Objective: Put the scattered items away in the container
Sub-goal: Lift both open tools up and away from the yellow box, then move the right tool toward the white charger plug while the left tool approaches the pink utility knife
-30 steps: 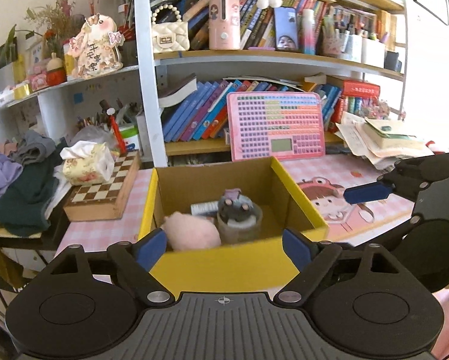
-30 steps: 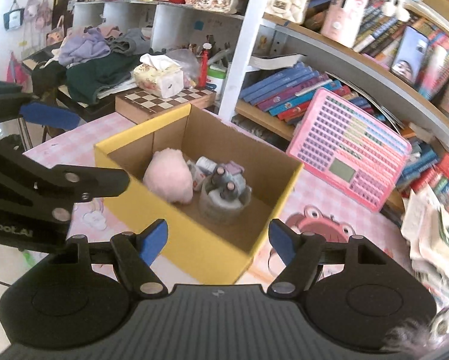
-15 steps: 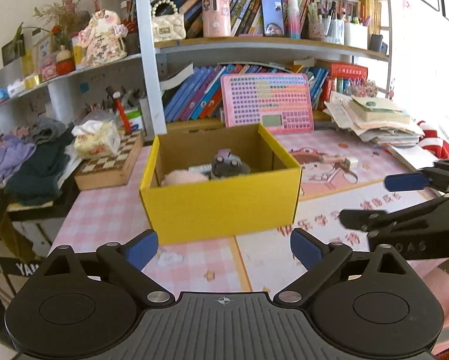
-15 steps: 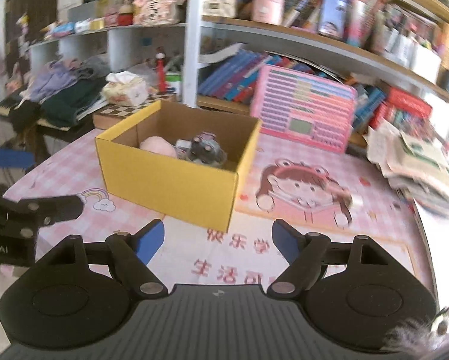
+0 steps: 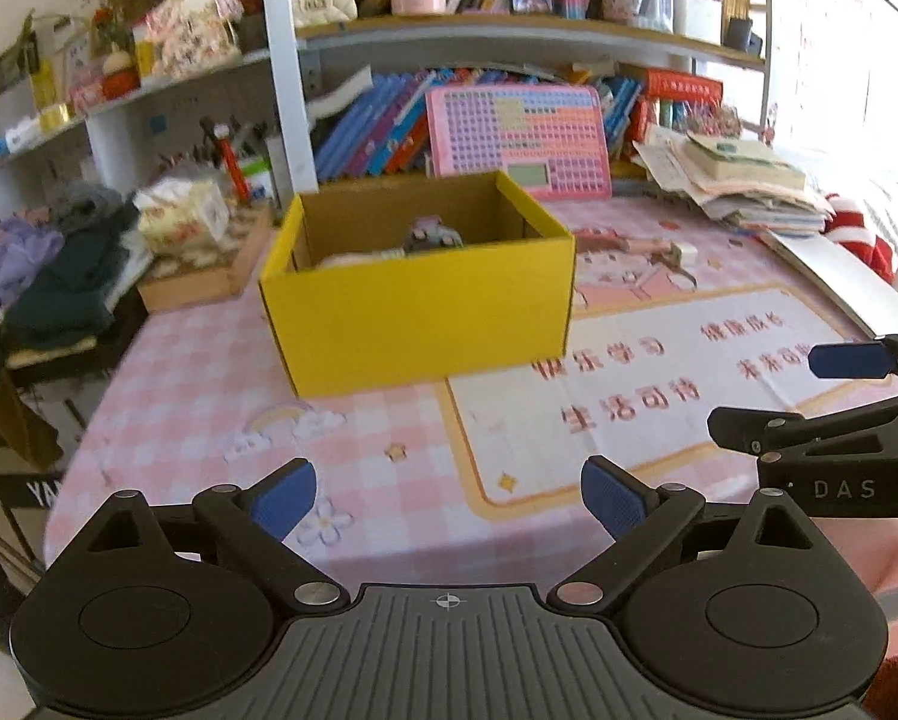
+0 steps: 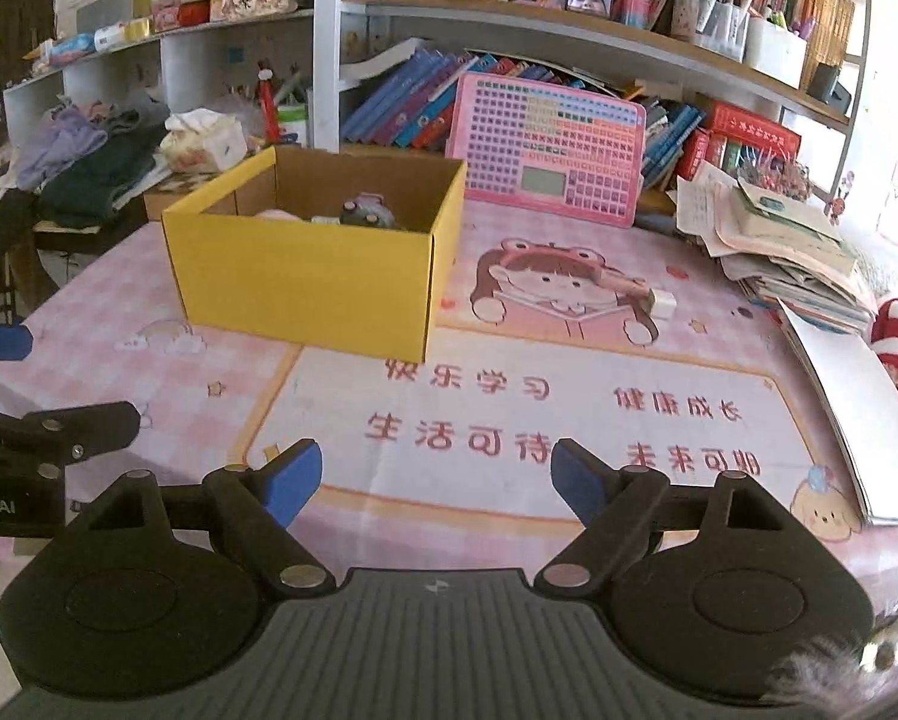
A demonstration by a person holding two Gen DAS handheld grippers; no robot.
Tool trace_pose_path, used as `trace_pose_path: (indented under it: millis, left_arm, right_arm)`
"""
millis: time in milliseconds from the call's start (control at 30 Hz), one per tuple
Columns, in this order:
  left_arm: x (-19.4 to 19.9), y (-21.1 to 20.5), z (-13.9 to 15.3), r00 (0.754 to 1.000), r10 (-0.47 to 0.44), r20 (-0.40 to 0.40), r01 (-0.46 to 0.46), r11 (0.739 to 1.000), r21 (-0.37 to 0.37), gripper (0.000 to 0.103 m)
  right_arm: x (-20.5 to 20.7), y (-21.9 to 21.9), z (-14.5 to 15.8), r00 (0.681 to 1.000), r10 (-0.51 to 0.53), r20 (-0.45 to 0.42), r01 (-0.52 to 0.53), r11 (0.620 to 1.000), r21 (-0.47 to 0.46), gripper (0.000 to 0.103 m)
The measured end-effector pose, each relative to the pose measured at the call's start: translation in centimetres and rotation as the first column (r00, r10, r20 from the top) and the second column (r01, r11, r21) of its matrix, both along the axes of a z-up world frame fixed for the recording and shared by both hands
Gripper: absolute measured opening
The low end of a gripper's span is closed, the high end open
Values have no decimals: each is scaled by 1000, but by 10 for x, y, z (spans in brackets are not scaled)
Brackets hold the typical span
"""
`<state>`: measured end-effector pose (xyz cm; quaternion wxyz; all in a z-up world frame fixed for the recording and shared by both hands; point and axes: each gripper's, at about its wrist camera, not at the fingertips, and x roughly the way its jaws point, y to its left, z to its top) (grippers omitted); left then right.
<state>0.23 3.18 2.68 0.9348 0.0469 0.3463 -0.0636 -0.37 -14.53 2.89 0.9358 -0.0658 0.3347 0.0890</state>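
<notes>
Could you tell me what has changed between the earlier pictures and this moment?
Both grippers have drawn back from the yellow box: a second ago they hung right over it, now it sits farther off across the pink mat. The left gripper and right gripper have just been opening, with nothing between their jaws. The box and the plush items inside have stayed put.

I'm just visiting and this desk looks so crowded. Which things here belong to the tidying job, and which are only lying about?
Part of the job:
- yellow box
- grey toy and pink fluffy thing inside it
- left gripper and right gripper, both open and empty

Just lying about:
- pink keyboard toy
- paper stack
- tissue box
- shelf books
</notes>
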Motion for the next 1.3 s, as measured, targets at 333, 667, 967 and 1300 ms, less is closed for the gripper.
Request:
trace_pose_path:
  millis: [333, 667, 967, 1300]
  left_arm:
    - [1, -7, -17, 995, -46, -88, 42, 998, -42, 97]
    - [4, -16, -22, 991, -83, -109, 80, 996, -31, 97]
    - [13, -26, -28, 984, -102, -143, 99, 995, -34, 97]
    - [27, -52, -33, 969, -181, -167, 176, 983, -42, 97]
  right_arm:
    - [-6, -9, -12, 994, -70, -80, 69, 998, -14, 90]
    - [-9, -15, -10, 992, -97, -83, 95, 995, -22, 92]
    - [-3, -22, -15, 987, -116, -109, 115, 993, -18, 95]
    - [2, -45, -16, 976, -179, -122, 177, 984, -29, 97]
